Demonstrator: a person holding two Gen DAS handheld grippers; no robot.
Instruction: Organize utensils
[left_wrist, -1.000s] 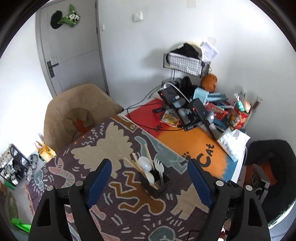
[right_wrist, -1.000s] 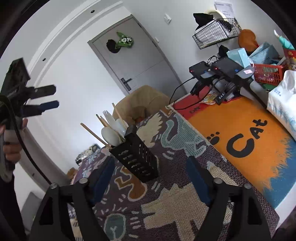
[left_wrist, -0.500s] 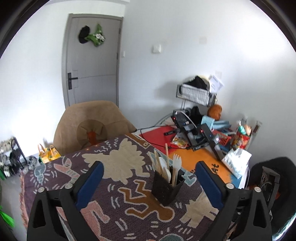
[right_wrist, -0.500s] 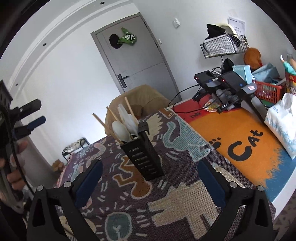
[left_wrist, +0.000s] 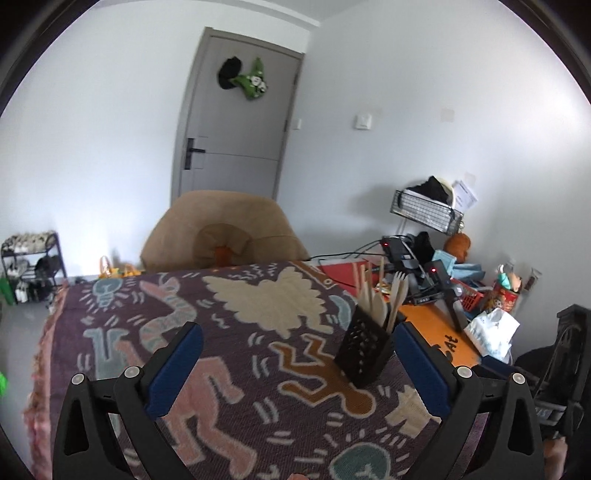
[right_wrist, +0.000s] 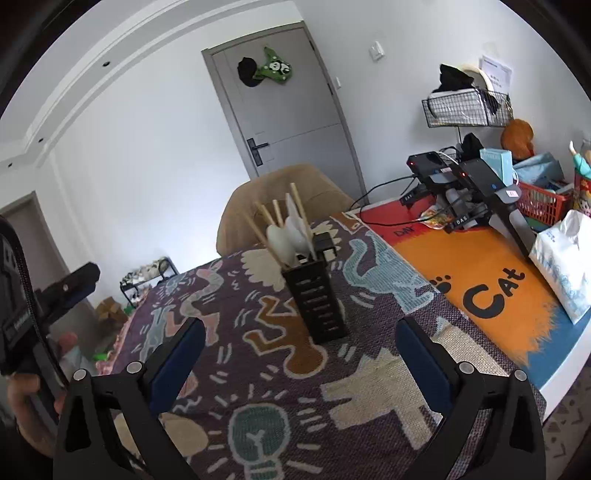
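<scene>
Here the left gripper (left_wrist: 295, 356) is spread wide and holds nothing, its blue-padded fingers (left_wrist: 173, 369) hovering above the patterned cloth (left_wrist: 207, 332) on the counter (right_wrist: 491, 295). The black utensil holder (left_wrist: 364, 350) stands just ahead of it and toward its right finger, close beside that pad but apart from it. Wooden chopsticks (left_wrist: 364, 286), a spoon and a fork (left_wrist: 399, 291) stick up out of it.

The right gripper (right_wrist: 299, 356) is likewise wide and carries nothing. The holder (right_wrist: 317, 299) stands upright straight ahead of it, between the lines of its two fingers and a little beyond their tips.

Ahead and left of the holder the cloth lies bare up to the counter's far edge, where a tan chair (left_wrist: 225, 236) sits. To the right lies an orange mat (right_wrist: 480, 273), then black devices with cables (right_wrist: 454, 184), a red basket (right_wrist: 539, 201) and a white bag (right_wrist: 565, 266) crowding that end. The counter's near right edge drops to the floor just beyond the right gripper's right finger.
</scene>
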